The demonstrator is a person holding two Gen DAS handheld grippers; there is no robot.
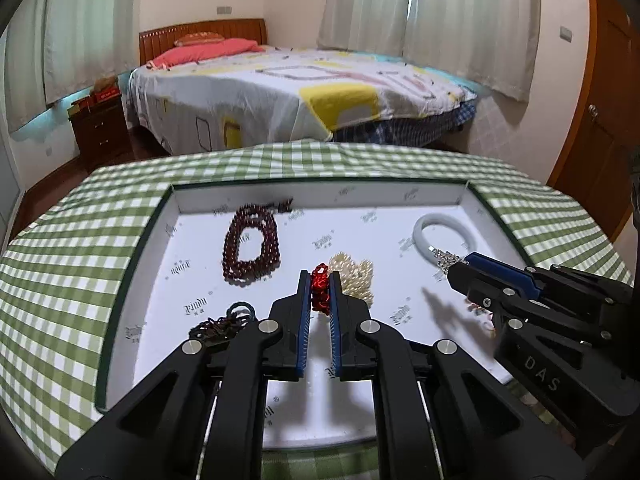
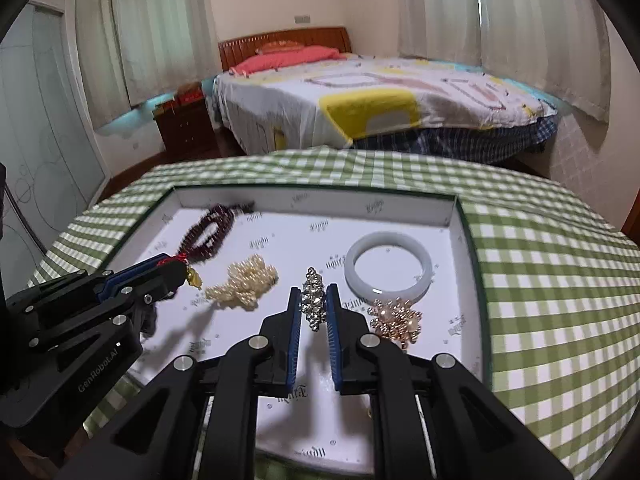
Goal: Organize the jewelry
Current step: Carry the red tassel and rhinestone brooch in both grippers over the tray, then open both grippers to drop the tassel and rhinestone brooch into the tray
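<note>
A shallow white tray [image 1: 132, 272] with a dark green rim lies on the checked tablecloth. My left gripper [image 1: 319, 273] is shut on a red knotted cord bracelet [image 1: 320, 292] just above the tray floor; the right wrist view shows an amber pendant [image 2: 193, 277] hanging from it. My right gripper [image 2: 313, 289] is shut on a silver rhinestone piece [image 2: 314, 304] over the tray's right half. Lying in the tray are a dark red bead necklace [image 1: 250, 244], a pearl cluster [image 1: 356, 276], a white jade bangle [image 2: 388, 266], a rose-gold bead cluster [image 2: 396, 318] and a dark bracelet [image 1: 224, 324].
The green-and-white tablecloth [image 1: 60, 280] surrounds the tray on all sides. Beyond the table stand a bed [image 1: 300, 92] with a patterned sheet, a wooden nightstand [image 1: 102, 128] at the left and a wooden door [image 1: 604, 100] at the right.
</note>
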